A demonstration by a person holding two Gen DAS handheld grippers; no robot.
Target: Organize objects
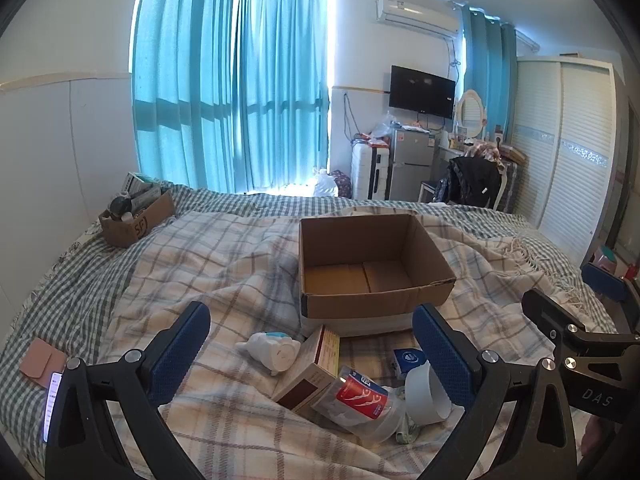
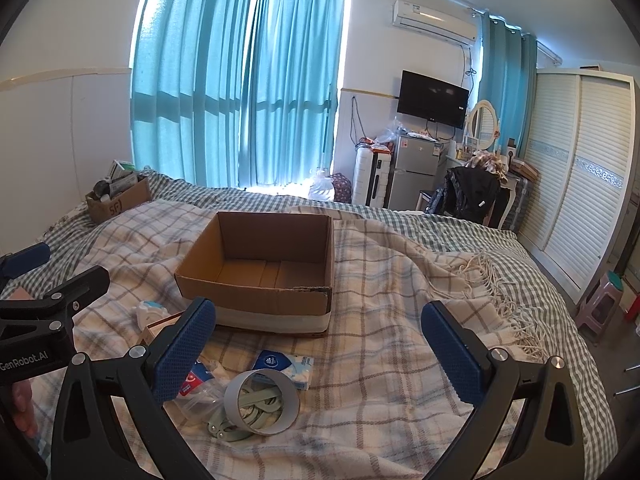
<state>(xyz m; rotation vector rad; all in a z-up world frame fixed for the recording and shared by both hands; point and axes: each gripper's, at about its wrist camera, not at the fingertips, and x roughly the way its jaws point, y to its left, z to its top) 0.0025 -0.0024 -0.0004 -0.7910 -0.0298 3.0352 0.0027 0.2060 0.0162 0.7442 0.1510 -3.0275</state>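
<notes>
An open, empty cardboard box point(image 1: 372, 268) point(image 2: 260, 268) sits on the plaid blanket. In front of it lie a white and blue toy point(image 1: 272, 350), a brown carton point(image 1: 312, 372), a clear bag with a red label point(image 1: 360, 400), a blue tissue pack point(image 2: 286, 364) point(image 1: 406, 362) and a white ring point(image 2: 262, 402) point(image 1: 424, 394) over green clips point(image 2: 256, 406). My left gripper point(image 1: 316, 344) is open above the toy and carton. My right gripper point(image 2: 320, 344) is open and empty above the blanket, right of the ring.
A smaller full cardboard box point(image 1: 136, 216) stands at the bed's far left. A pink wallet point(image 1: 42, 362) and a lit phone point(image 1: 52, 404) lie at the left edge. The blanket's fringe point(image 2: 504, 300) hangs right. A wardrobe point(image 2: 580, 168), fridge point(image 2: 412, 172) and chair stand beyond.
</notes>
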